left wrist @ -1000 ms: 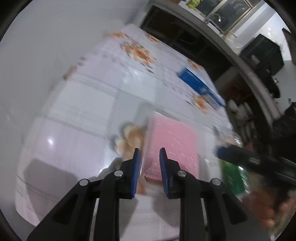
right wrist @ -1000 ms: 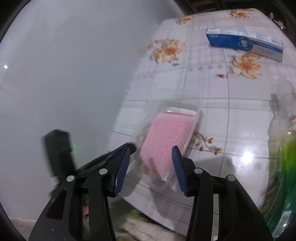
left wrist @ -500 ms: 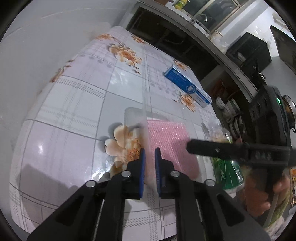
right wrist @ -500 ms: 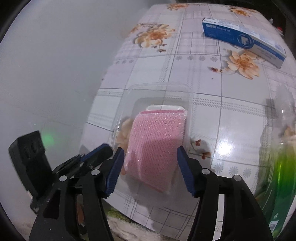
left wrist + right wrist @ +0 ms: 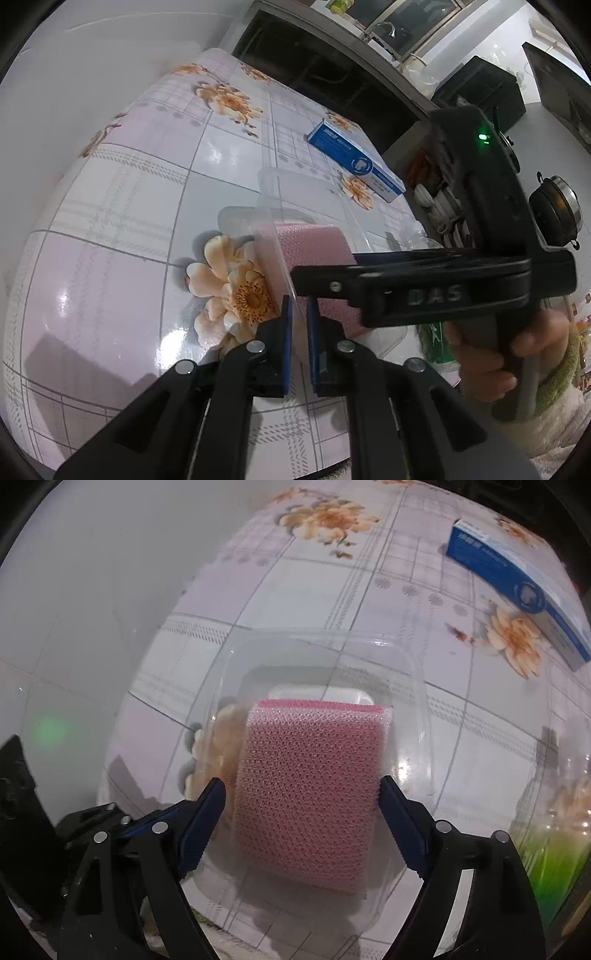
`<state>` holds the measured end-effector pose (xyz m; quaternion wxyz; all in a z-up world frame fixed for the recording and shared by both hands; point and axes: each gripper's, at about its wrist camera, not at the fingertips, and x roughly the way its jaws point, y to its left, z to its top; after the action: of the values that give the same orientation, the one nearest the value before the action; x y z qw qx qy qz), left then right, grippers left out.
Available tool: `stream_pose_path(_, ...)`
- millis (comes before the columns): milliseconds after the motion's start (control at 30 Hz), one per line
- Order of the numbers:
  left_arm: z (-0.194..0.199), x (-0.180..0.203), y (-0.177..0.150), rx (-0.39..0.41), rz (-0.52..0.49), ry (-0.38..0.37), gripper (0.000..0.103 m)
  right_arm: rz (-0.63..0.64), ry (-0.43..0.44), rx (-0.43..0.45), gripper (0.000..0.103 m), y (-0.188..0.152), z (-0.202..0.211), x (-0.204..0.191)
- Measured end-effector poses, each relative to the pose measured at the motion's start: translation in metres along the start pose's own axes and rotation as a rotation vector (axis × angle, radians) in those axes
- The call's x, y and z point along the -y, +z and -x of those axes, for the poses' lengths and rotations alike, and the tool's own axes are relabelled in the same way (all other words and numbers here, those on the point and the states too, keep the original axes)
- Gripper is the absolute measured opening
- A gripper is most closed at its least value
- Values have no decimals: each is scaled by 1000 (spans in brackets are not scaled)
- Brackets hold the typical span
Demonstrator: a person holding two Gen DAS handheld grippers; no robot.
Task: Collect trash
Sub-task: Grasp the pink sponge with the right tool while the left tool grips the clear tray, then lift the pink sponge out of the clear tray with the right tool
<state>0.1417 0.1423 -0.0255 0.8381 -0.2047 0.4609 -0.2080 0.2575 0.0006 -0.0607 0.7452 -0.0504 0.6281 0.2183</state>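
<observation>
The left gripper (image 5: 298, 334) is clamped on the near rim of a clear plastic tray (image 5: 413, 672) on the flowered counter (image 5: 122, 206). The right gripper (image 5: 301, 819) is opening, its pads straddling the pink sponge (image 5: 310, 790) inside the tray.

L gripper (image 5: 298, 332) fingers pinched shut; R gripper (image 5: 301, 808) fingers opening wide.
</observation>
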Motion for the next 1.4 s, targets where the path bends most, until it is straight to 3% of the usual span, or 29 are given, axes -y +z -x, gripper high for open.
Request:
stream_pose_path(267, 2, -3, -2, 9, -2, -8, 8, -24, 25, 7, 72, 3, 0, 4)
stream_pose_path(467, 5, 1, -7, -6, -57, -9, 11, 1, 18, 0, 73, 6, -3, -2)
stream_pose_path(733, 19, 0, -23, -32, -143, -3, 30, 28, -4, 7, 71, 5, -8, -8)
stream_pose_path(967, 25, -3, -27, -23, -132, -27, 34, 20, -1, 14, 66, 4, -2, -2)
stream_pose_path(1233, 21, 7, -31, -23, -182, -24, 46, 109, -73, 20, 76, 1, -12, -20)
stream_pose_path(1400, 19, 7, -33, -29, -190, -24, 51, 142, -83, 24, 74, -3, -15, -25)
